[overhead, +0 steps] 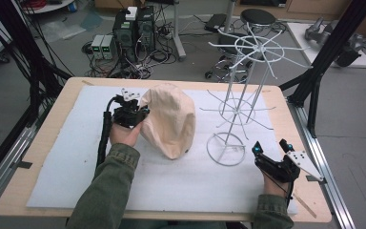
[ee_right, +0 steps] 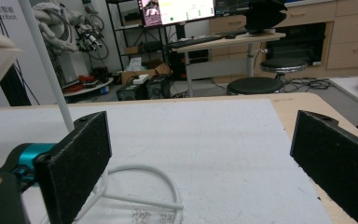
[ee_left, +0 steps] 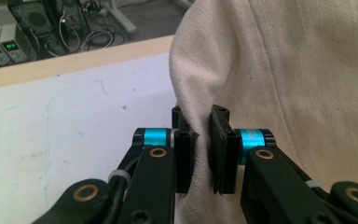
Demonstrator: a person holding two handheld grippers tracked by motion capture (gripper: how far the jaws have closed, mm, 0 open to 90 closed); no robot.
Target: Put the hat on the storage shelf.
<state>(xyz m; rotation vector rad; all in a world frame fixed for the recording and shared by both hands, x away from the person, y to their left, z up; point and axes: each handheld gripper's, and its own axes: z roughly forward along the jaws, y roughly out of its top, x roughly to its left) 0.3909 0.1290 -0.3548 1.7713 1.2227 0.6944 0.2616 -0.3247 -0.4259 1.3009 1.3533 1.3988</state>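
Right, nearest the person at about five o'clock on the table, the right gripper (overhead: 270, 149) rests low by the table edge with its fingers (ee_right: 77, 161) spread wide apart and nothing between them. From its own camera, the round base of the white wire hat stand (overhead: 244, 102) lies just ahead of the left-hand finger, so this hand looks parked there to steady the stand or take over when needed.

Moving inward, toward the middle of the table, the left gripper (overhead: 134, 113) is the busy one. Its fingers (ee_left: 224, 154) are clamped tight on a fold of the cream canvas cap (overhead: 170, 119), pinching the fabric near its edge. The cap hangs from that pinch at roughly eleven o'clock of centre, its lower end drooping toward the white foam mat (overhead: 62, 162); whether it touches the mat I cannot tell. A pinch on the rim makes sense to me: it keeps the crown open and free to drop over a prong.

Farther out, at about two o'clock, the stand rises with its spoked tiers bare, just beside the cap. Beyond the wooden table (overhead: 33, 157) sit computer boxes, cables and a black stool (overhead: 257, 17).
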